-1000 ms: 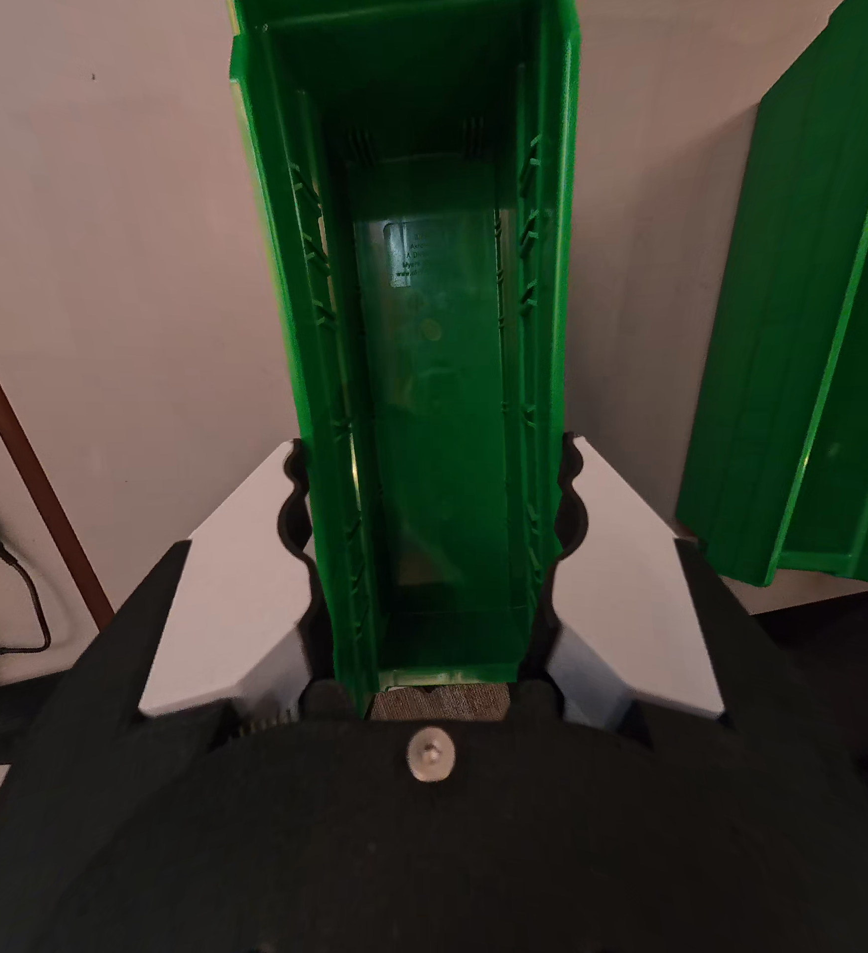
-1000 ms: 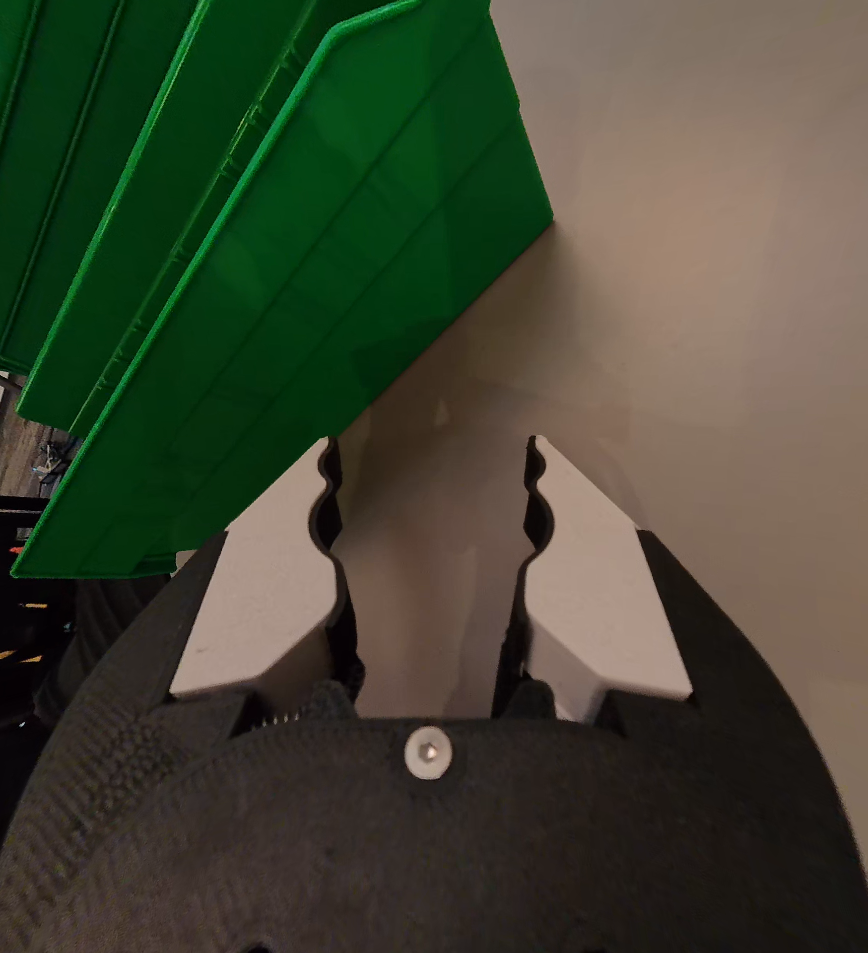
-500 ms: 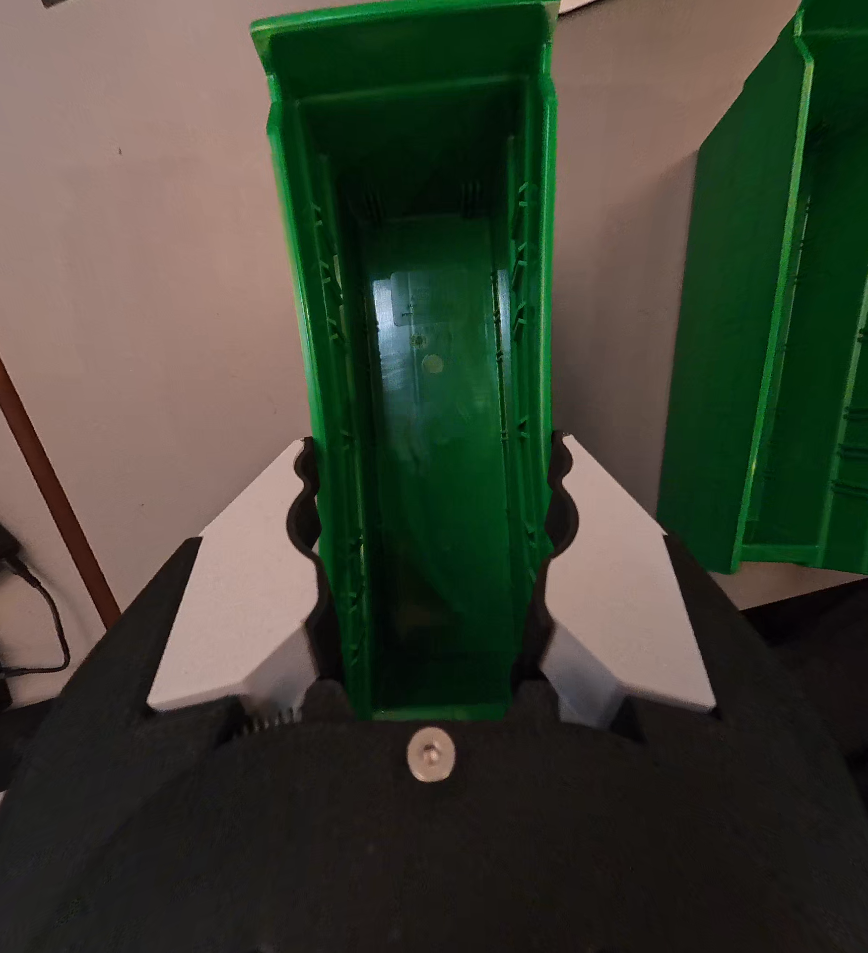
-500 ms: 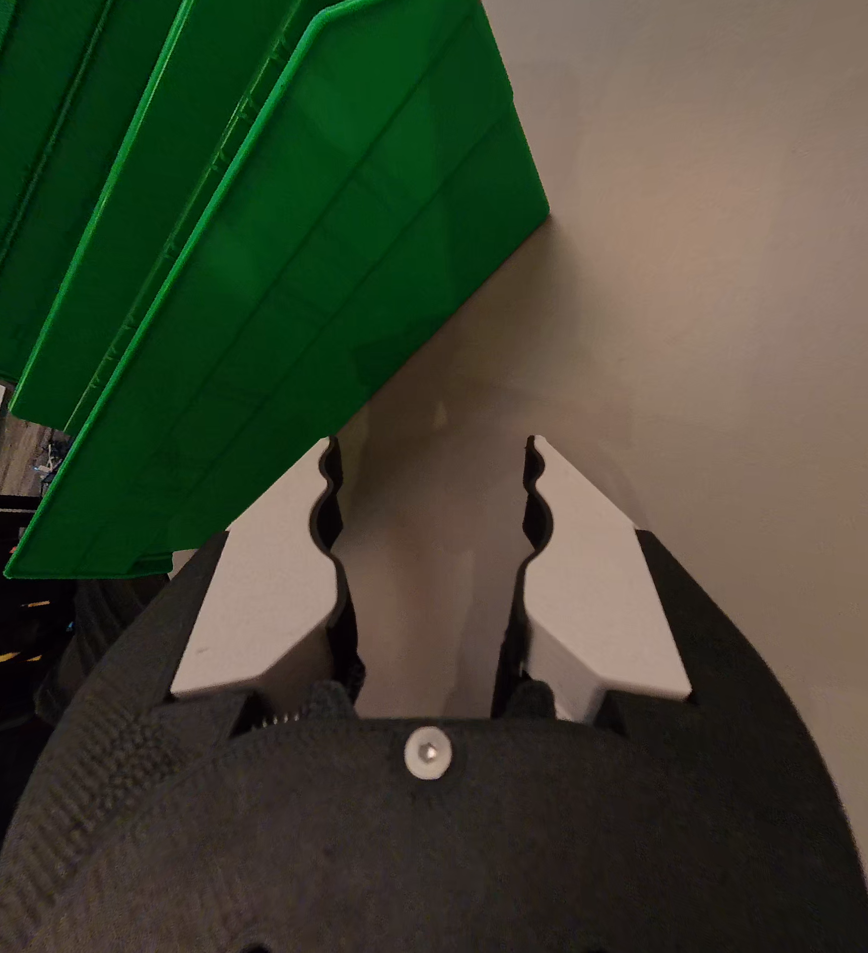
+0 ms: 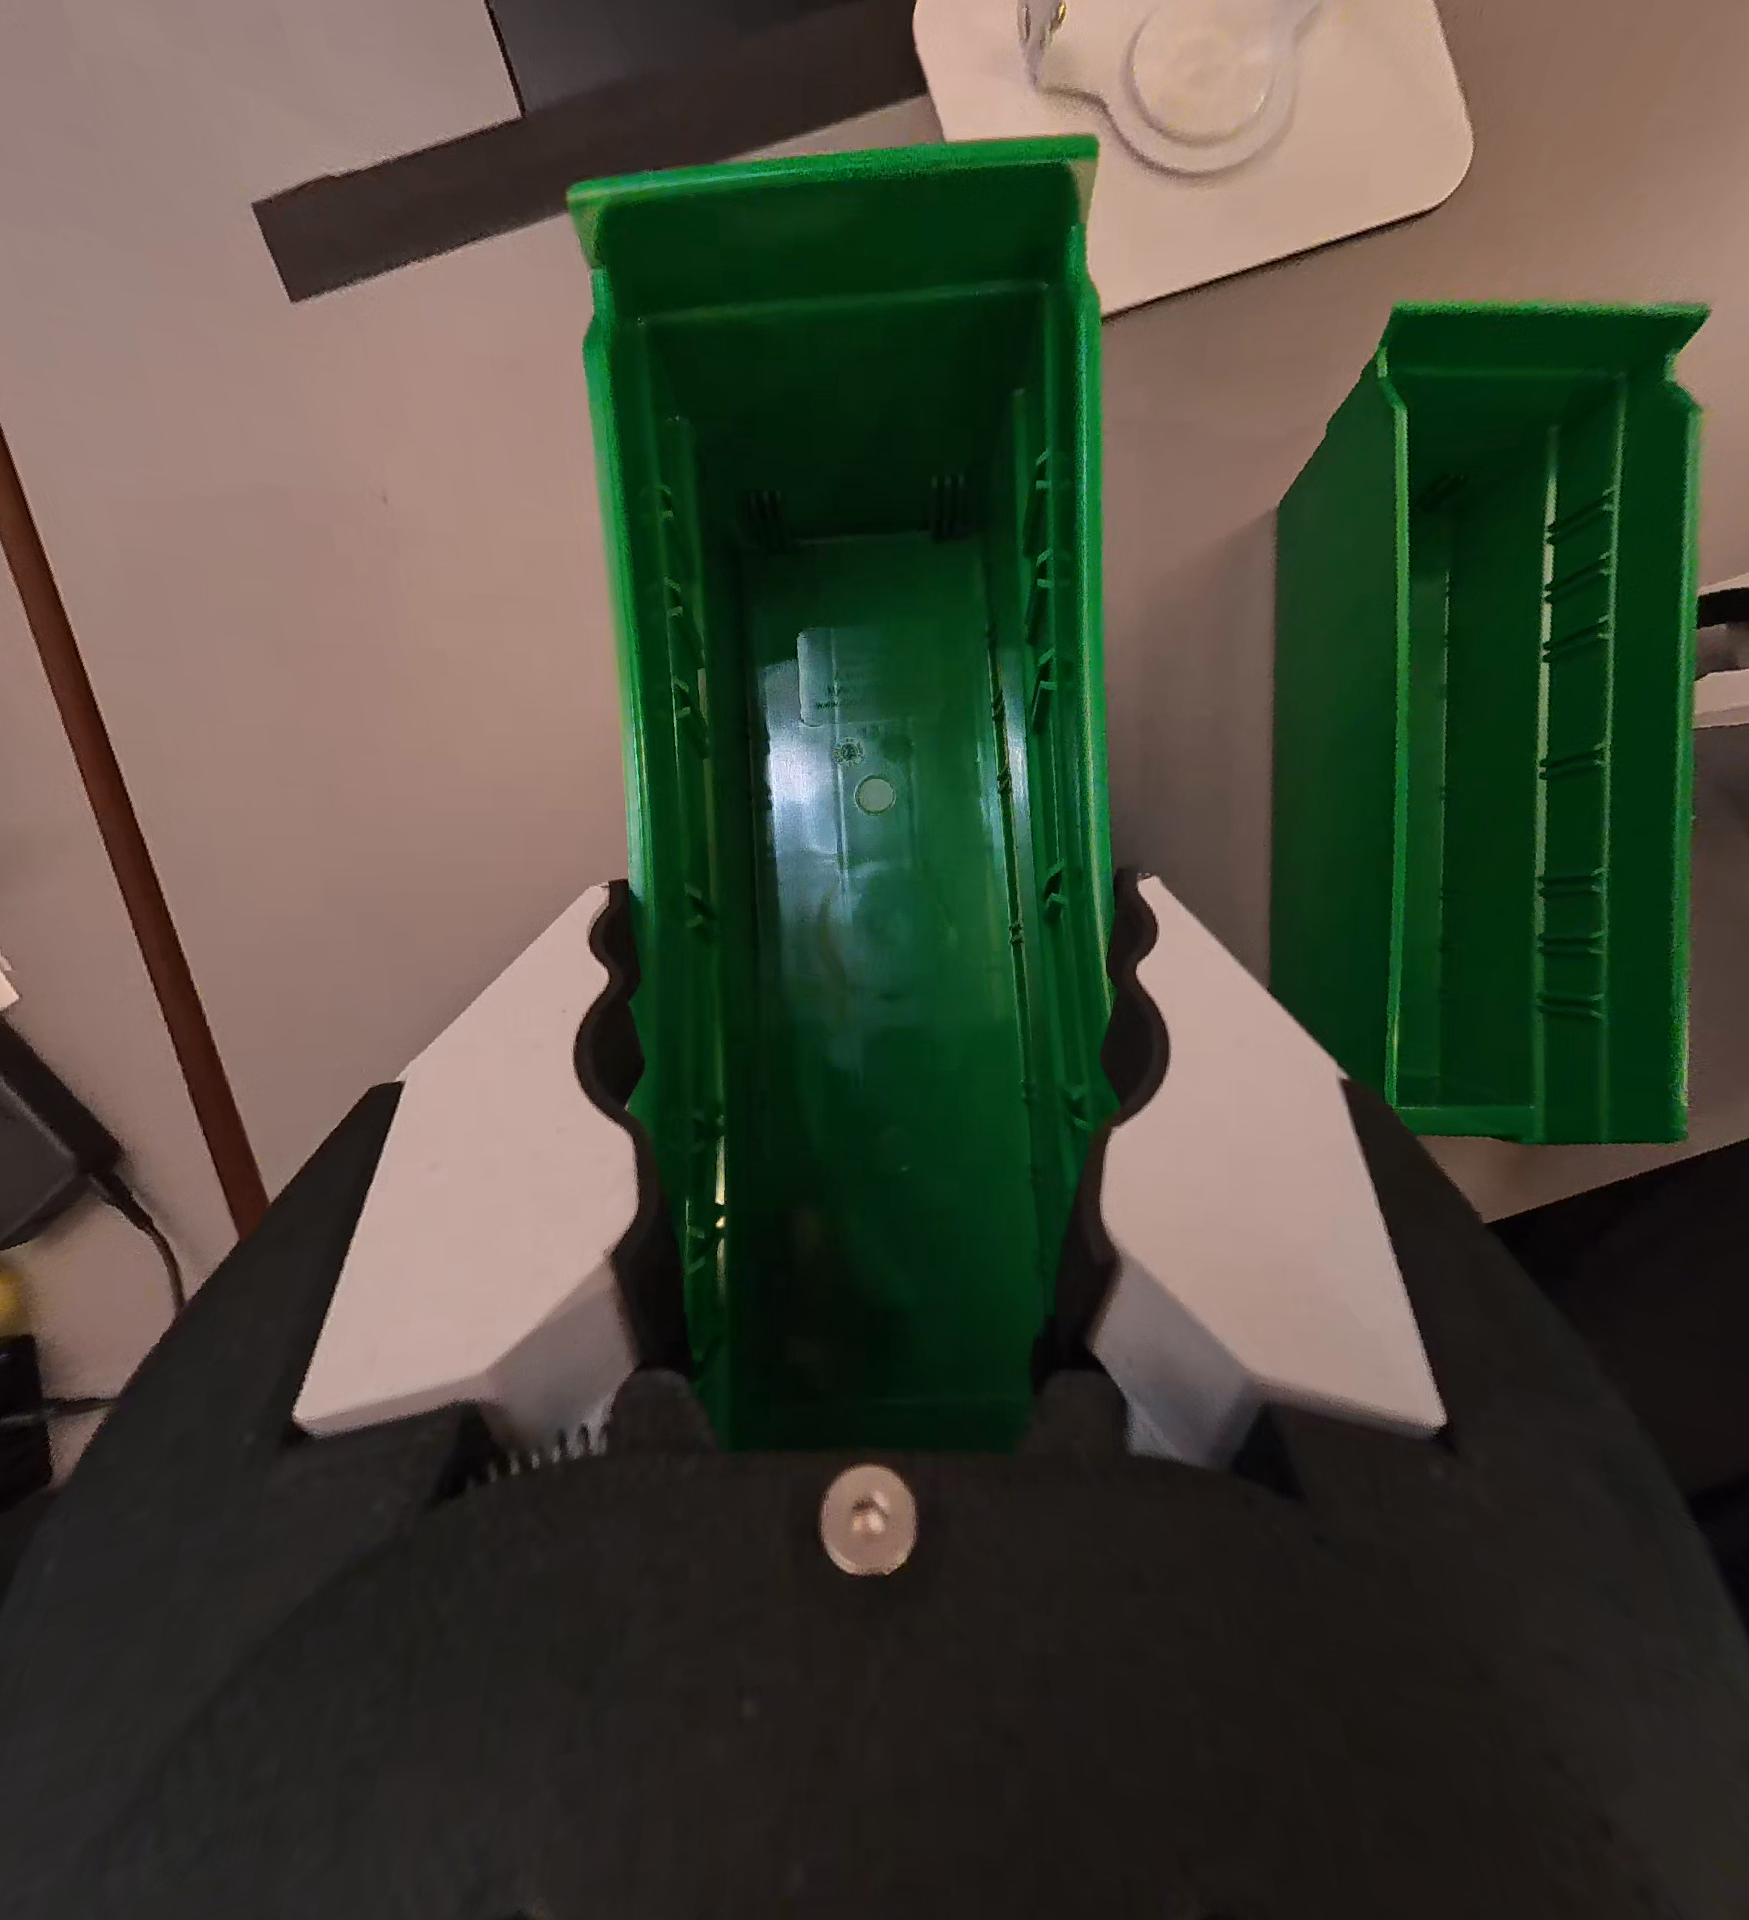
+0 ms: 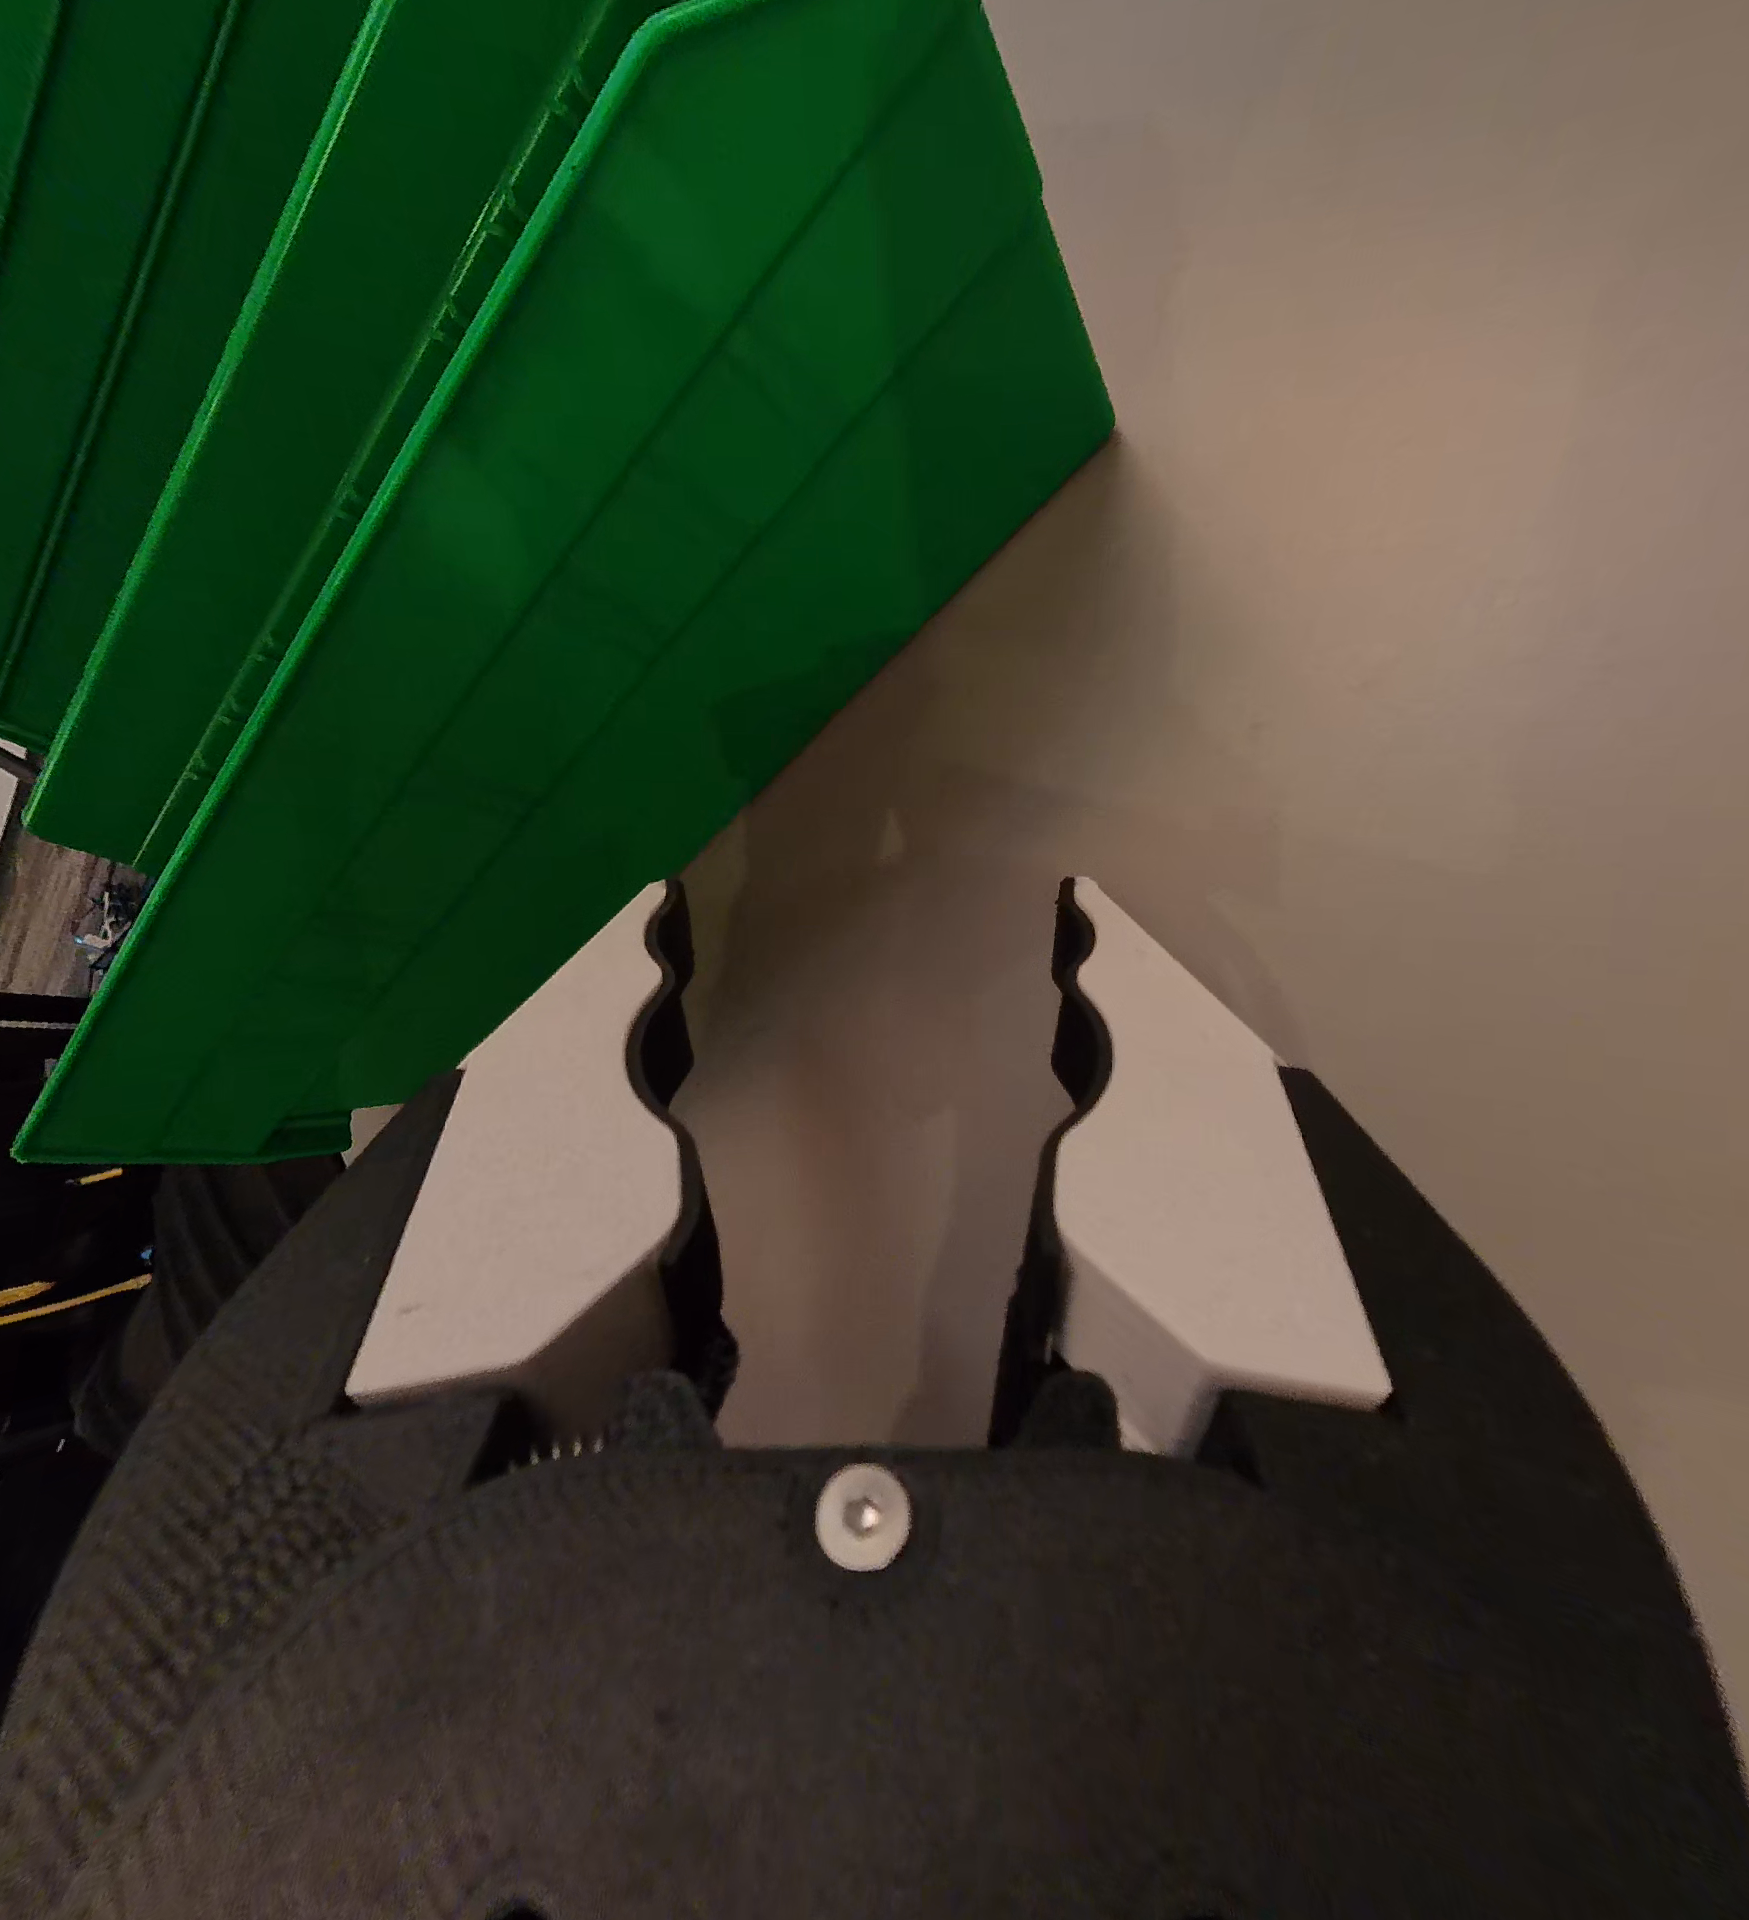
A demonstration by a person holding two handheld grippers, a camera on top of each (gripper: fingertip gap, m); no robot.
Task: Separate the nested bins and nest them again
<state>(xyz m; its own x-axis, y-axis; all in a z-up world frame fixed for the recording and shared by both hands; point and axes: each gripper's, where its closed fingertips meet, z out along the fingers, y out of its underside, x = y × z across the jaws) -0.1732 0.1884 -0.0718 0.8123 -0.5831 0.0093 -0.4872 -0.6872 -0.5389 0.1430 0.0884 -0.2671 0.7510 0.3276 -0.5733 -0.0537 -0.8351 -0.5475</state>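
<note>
Left tongs (image 5: 870,1049) pinching a green bin (image 5: 849,665) across its near end, pads pressed on both long side walls, open cavity facing the camera. Bin appearing lifted clear of the bench (image 5: 309,582), though contact at its far end not being shown. Second bin (image 5: 1483,727) lying to the right, apart from the held one, mouth likewise toward the camera.

Right tongs (image 6: 870,1049) spread wide, gripping nothing, hovering just beside the outer wall of a bin (image 6: 579,582) resting slanted on the bench; further green walls showing behind it, nesting there impossible to tell. Which of these matches the bins in the left view also unclear.

Likely stage: bins parted, re-nesting pending.

Risks from here:
- Slipping: smooth, tapering side walls squeezed only at one end, so the long far end possibly sagging or swinging and levering out of the pads.
- Wall flexing: thin plastic bowing inward under the pinch, loosening the hold.
- Jamming: entering the receiving bin tilted or skewed, rim catching on the inner ribs and wedging partway.
- Shoving: receiving bin unheld with the right tongs empty, so sliding away when pressed.
</note>
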